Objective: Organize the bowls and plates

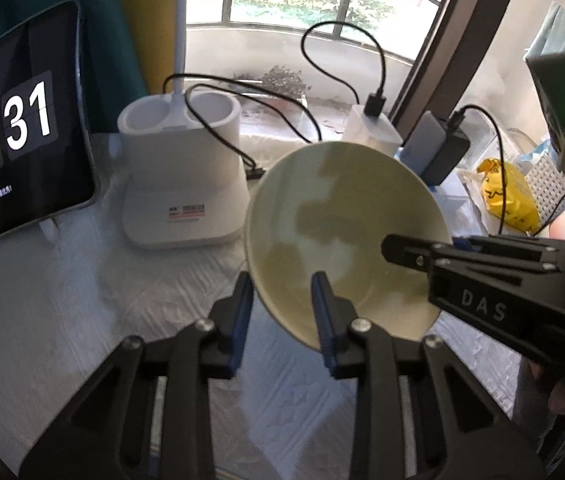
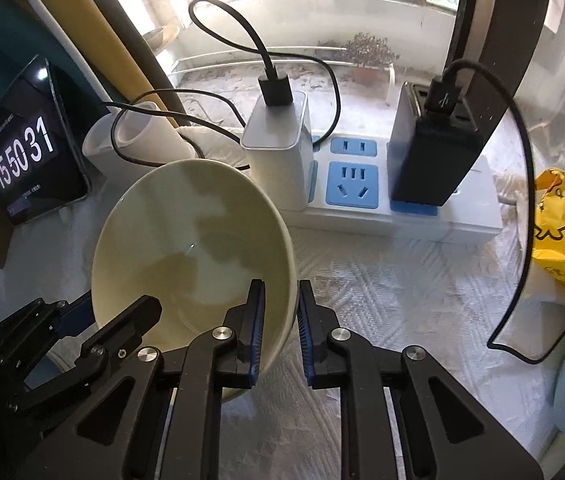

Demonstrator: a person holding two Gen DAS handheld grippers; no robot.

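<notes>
Pale cream glaze fills both wrist views: the bowl [image 2: 192, 252] is lifted off the desk [image 2: 402, 300] and tilted, its rim straddled by my right tool [image 2: 279, 320] at about 4 o'clock, blue pads narrow on either side of the wall. My left tool [image 1: 282, 312] brackets the opposite rim at about 7 o'clock, its jaws wider; I cannot tell whether those pads actually touch. I judge this the carrying step. Next I need a level, steady move to wherever the bowls stack, away from the power strip [image 2: 362, 188] and cables.
</notes>
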